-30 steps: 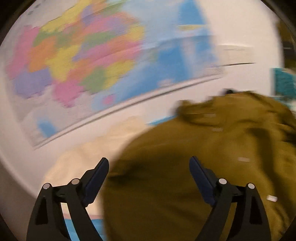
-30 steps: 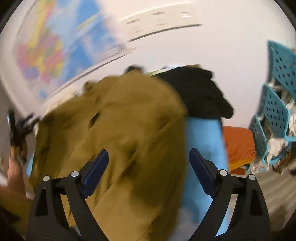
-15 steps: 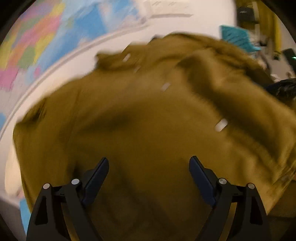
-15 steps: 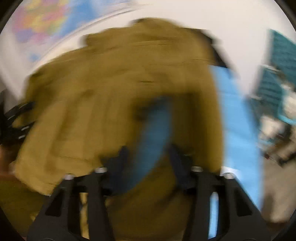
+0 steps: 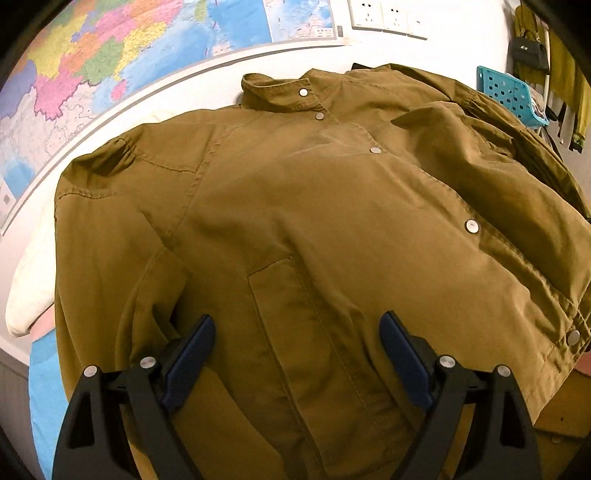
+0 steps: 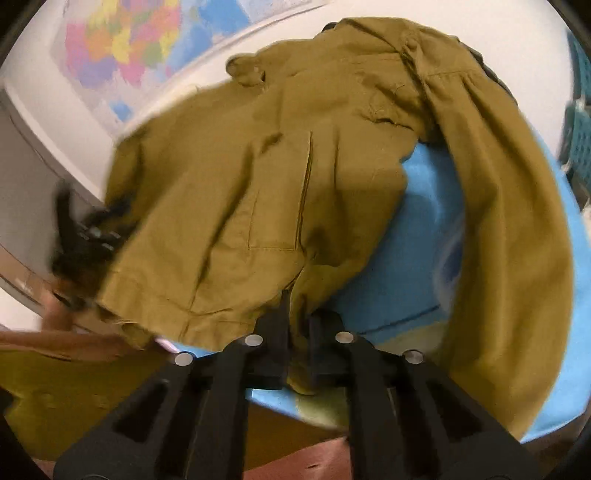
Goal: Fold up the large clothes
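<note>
Olive-brown jacket (image 5: 332, 221), the garment to be folded, lies spread front-up over a bright blue sheet (image 6: 406, 258), collar at the far end toward the wall and a row of silver snaps running down its front. Directly ahead of the left claw (image 5: 297, 354) the jacket fills nearly everything; this claw stands wide open just above the cloth near a pocket flap, holding nothing. The right claw (image 6: 297, 325) is pinched tight on the near hem of the jacket, olive cloth bunched between its black fingers. Right of that claw, one long sleeve (image 6: 509, 240) trails over the sheet to the near edge of the bed.

Beyond the collar rises a white wall with a colourful map (image 5: 110, 66) and a strip of white sockets (image 5: 388, 18). Left of the left claw a cream pillow (image 5: 33, 288) shows at the jacket's edge. Far right stands a teal perforated basket (image 5: 509, 96), with a dark bag and clothes hanging beside it. Bare blue sheet lies open between the jacket body and the trailing sleeve.
</note>
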`<state>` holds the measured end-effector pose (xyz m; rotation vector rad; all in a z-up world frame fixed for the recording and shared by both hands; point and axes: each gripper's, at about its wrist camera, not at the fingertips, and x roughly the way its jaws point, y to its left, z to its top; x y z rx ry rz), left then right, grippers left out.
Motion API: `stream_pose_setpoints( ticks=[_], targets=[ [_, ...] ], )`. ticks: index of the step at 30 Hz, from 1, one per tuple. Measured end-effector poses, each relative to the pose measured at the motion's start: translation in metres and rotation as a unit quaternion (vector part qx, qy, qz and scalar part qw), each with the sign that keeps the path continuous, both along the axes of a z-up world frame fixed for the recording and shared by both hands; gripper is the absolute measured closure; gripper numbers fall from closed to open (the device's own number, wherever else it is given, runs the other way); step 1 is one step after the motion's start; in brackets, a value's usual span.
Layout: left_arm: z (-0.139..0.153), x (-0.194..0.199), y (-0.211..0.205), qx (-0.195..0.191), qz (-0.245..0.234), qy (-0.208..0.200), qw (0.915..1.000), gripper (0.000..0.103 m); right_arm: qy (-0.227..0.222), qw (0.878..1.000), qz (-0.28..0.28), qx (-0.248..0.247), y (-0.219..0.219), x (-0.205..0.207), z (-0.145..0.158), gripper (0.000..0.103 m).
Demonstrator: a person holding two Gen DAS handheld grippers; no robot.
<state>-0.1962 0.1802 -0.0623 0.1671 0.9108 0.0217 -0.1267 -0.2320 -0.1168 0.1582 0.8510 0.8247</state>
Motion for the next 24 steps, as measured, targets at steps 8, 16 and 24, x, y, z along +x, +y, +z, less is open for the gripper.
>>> stream_pose_setpoints(
  ticks=[8,16,24],
  targets=[
    [0.001,-0.003,-0.001,0.007,-0.002,0.007,0.9999,0.013,0.014,0.996,-0.084,-0.003,-0.095,-0.015,0.011,0.086],
    [0.024,0.002,-0.028,0.029,-0.042,-0.018,0.9986,0.013,-0.064,0.985,-0.163,0.010,-0.125,-0.023,0.046,0.030],
    [0.035,0.021,-0.060,0.021,-0.078,-0.026,0.9964,0.013,0.053,0.989,-0.111,0.079,-0.118,0.029,-0.005,0.087]
  ],
)
